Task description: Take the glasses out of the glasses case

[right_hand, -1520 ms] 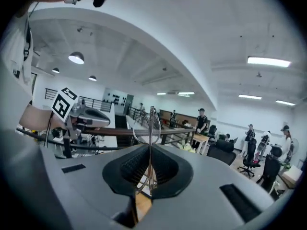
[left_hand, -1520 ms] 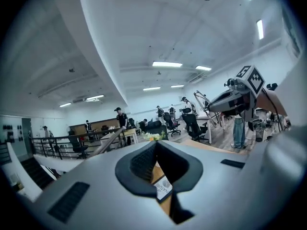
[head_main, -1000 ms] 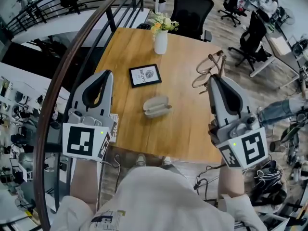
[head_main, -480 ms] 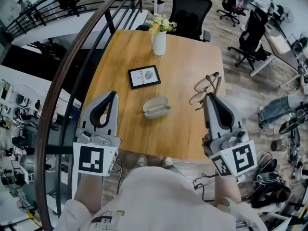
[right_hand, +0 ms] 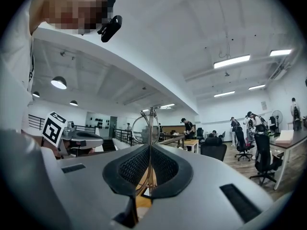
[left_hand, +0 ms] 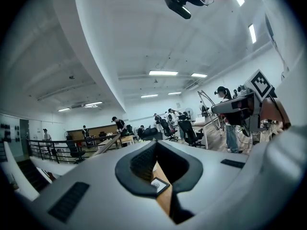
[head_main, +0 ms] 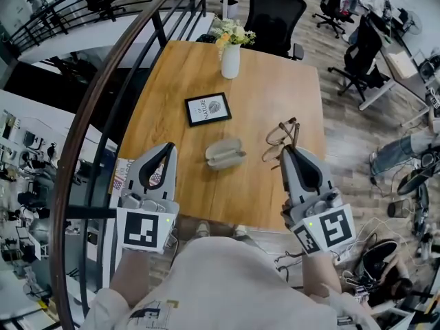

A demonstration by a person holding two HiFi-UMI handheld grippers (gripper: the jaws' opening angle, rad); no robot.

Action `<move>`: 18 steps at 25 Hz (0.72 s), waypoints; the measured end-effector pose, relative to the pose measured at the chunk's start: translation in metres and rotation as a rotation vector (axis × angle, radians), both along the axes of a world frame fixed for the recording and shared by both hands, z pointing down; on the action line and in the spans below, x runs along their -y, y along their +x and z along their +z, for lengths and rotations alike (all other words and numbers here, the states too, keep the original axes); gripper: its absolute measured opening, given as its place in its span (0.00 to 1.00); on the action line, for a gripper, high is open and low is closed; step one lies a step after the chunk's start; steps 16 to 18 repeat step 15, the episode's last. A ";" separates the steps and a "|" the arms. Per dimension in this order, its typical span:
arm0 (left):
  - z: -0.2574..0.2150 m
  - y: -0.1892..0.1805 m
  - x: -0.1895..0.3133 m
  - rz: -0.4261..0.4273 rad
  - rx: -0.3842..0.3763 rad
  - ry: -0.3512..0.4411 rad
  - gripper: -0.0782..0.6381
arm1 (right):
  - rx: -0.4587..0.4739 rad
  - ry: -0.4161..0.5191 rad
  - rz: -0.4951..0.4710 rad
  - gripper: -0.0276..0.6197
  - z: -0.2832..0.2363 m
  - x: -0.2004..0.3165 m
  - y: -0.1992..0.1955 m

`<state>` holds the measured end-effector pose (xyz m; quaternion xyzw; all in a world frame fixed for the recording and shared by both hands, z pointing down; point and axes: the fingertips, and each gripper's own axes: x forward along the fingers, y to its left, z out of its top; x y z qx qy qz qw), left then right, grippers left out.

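A grey glasses case (head_main: 225, 152) lies near the middle of the wooden table (head_main: 275, 81), its lid slightly ajar. My right gripper (head_main: 284, 151) hovers to the right of the case. It is shut on thin brown-framed glasses (head_main: 277, 135), which stick out past its tip above the table. In the right gripper view the glasses (right_hand: 144, 123) stand upright, pinched between the black pads of that gripper (right_hand: 150, 147). My left gripper (head_main: 168, 146) sits near the table's left front corner, left of the case, its tips together and nothing in them. In the left gripper view that gripper (left_hand: 156, 145) frames a strip of table.
A framed picture (head_main: 207, 108) lies behind the case, and a white vase of flowers (head_main: 230, 57) stands at the far edge. A black office chair (head_main: 275, 12) is beyond the table. A dark curved railing (head_main: 103, 95) runs along the left. A printed booklet (head_main: 122, 174) shows beside the left gripper.
Both grippers have dropped lower and drawn nearer the table's front. The glasses travelled with the right gripper, down and leftward toward the case. The case has stayed put.
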<state>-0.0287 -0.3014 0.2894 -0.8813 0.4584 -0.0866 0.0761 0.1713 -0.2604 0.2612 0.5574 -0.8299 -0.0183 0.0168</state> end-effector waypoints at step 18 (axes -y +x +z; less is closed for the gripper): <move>-0.003 -0.006 0.001 0.043 -0.074 0.031 0.13 | -0.004 -0.009 0.011 0.10 -0.001 -0.004 0.000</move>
